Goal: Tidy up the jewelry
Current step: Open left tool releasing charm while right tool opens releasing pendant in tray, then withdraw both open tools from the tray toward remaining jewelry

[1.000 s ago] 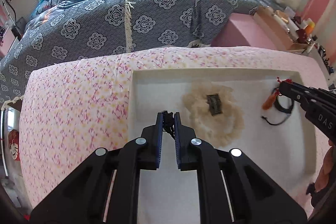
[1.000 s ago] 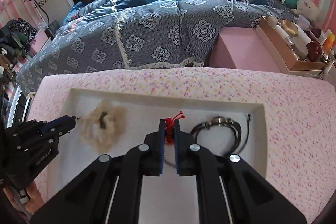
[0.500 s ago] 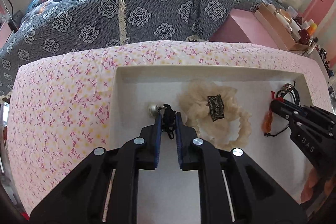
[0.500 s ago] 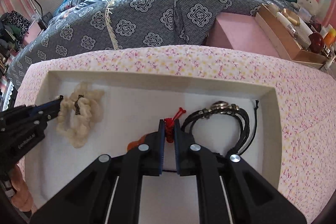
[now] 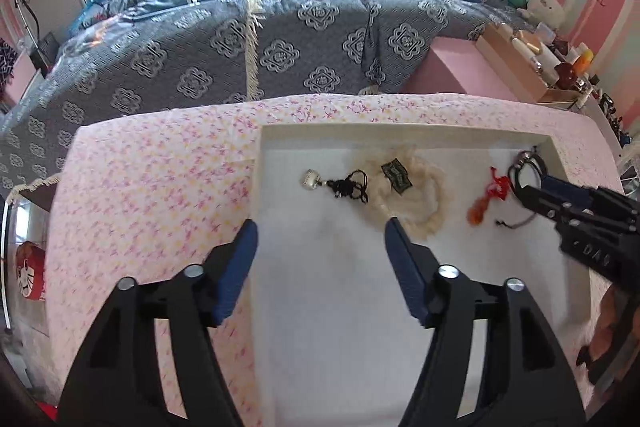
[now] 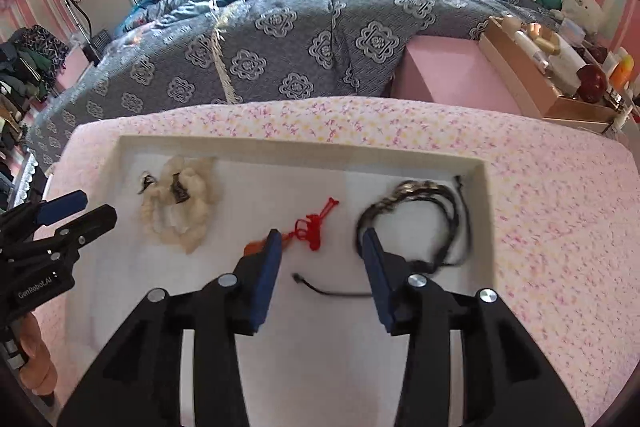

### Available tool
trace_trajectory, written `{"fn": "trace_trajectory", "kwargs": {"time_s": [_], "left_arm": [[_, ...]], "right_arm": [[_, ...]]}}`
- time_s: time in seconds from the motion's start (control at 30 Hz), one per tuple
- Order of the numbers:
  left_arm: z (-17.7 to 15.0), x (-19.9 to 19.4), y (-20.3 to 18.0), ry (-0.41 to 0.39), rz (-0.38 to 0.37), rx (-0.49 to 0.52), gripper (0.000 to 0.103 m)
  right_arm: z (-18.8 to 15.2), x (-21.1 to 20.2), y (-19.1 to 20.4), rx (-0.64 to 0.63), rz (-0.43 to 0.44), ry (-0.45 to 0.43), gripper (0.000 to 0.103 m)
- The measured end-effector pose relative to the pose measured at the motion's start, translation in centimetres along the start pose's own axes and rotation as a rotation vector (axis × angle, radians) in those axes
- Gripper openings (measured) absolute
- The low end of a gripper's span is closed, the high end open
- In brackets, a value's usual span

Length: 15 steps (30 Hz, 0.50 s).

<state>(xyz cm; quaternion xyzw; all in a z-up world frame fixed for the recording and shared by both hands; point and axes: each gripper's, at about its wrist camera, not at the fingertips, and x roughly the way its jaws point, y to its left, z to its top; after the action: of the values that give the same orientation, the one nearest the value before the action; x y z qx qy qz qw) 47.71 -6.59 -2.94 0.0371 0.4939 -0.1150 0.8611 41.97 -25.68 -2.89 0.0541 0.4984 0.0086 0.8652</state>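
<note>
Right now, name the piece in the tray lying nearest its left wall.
The black-corded silver bead charm; the cream scrunchie, red-knot pendant and black bracelet lie further right.

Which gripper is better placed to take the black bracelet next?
Right. The right gripper, jaws just opened and empty, sits beside the black bracelet; the left gripper, also just opened and empty, is beyond the scrunchie.

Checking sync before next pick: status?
Left gripper and right gripper open, jaws just opened, empty. Bead charm, red-knot pendant lie in tray. Nothing blocking.
</note>
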Motion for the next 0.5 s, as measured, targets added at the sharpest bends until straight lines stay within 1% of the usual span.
{"fn": "trace_trajectory", "kwargs": {"time_s": [0.07, 0.13, 0.17, 0.23, 0.27, 0.33, 0.4, 0.5], "left_arm": [[-0.9, -1.7, 0.3, -0.028, 0.026, 0.002, 0.085], [-2.0, -3.4, 0.6, -0.058, 0.045, 0.007, 0.091], [-2.6, -4.3, 0.7, -0.071, 0.055, 0.011, 0.093], [-3.8, -6.1, 0.9, -0.089, 0.082, 0.015, 0.097], [-4.4, -6.9, 1.0, -0.102, 0.086, 0.016, 0.099], [-5.8, -8.6, 1.3, -0.119, 0.077, 0.015, 0.100], [-7.1, -9.8, 1.5, -0.125, 0.074, 0.012, 0.100], [-9.1, -11.4, 1.8, -0.125, 0.060, 0.006, 0.100]], "right_arm": [[-0.6, -1.9, -0.2, -0.015, 0.014, -0.014, 0.044], [-1.5, -4.2, -0.5, -0.033, 0.016, -0.041, 0.059], [-1.9, -5.3, -0.6, -0.040, 0.017, -0.054, 0.062], [-3.1, -7.6, -1.2, -0.045, 0.015, -0.084, 0.073], [-3.9, -8.8, -1.6, -0.041, 0.021, -0.096, 0.075], [-5.3, -10.4, -2.4, -0.033, 0.036, -0.108, 0.081], [-6.8, -11.7, -3.2, -0.025, 0.042, -0.110, 0.083], [-8.9, -13.3, -4.2, -0.023, 0.046, -0.108, 0.090]]}}
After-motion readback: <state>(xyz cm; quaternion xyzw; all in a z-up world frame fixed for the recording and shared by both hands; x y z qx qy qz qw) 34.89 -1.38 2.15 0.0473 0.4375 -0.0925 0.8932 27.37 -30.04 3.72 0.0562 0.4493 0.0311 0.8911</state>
